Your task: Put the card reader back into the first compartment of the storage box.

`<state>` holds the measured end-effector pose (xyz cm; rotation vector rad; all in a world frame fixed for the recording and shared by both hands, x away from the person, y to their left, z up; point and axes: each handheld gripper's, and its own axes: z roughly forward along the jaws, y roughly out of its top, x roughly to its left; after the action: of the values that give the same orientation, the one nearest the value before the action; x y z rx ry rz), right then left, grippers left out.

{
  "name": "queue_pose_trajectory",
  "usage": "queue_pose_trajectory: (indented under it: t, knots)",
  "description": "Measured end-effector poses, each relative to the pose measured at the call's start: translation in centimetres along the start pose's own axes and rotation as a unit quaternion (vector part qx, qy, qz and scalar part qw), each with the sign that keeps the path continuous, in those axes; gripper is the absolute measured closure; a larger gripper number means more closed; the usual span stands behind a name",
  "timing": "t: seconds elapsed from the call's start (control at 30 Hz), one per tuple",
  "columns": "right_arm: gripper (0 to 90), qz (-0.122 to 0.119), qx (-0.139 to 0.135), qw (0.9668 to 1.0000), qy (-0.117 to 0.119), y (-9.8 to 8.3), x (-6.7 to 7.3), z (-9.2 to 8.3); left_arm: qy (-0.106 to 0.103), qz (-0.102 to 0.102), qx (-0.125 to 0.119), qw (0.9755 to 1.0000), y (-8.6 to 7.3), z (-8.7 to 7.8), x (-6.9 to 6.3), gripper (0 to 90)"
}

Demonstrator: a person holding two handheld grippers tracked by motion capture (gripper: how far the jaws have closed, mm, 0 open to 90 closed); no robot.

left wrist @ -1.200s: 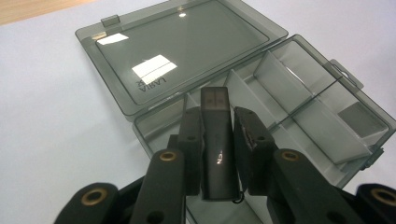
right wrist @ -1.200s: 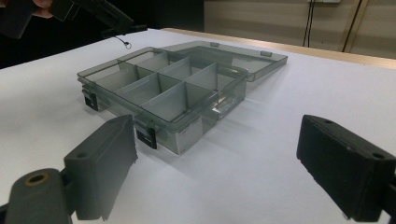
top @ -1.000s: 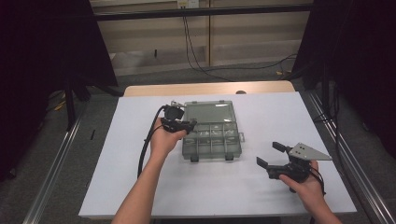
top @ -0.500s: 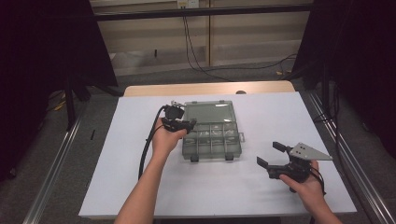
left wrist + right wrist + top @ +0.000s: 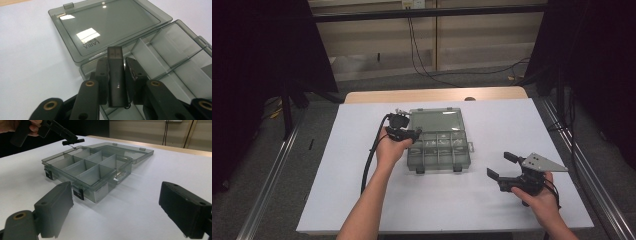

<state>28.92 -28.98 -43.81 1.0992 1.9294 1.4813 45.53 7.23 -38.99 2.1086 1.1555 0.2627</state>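
Note:
A smoky clear compartment box [image 5: 439,155] lies open mid-table, its lid [image 5: 435,120] folded flat behind it. My left gripper [image 5: 414,134] hovers over the box's far left corner, shut on a small black rectangular piece [image 5: 116,87] that stands upright between the pads [image 5: 102,75]. From the right gripper view that same gripper [image 5: 72,138] hangs just above the box [image 5: 87,167], whose compartments look empty. My right gripper [image 5: 501,165] rests low at the right, clear of the box, with its jaws wide apart [image 5: 117,207] and nothing between them.
The white tabletop [image 5: 337,200] stretches to the left and in front of the box. A black cable [image 5: 371,157] trails from the left gripper along the forearm. Metal rails [image 5: 269,185] run down both sides, and a wooden edge [image 5: 437,95] shows behind.

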Motion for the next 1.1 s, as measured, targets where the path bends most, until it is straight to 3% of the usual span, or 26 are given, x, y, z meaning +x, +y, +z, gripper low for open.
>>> queue_pose_trajectory:
  t: [1.1]
  knots:
    - [11.4, -0.002, 0.003, 1.0000, 0.001, -0.01, 0.04, 0.02, 0.015, -0.009, 0.005, 0.9998, -0.62, 0.95, 0.01, 74.0]
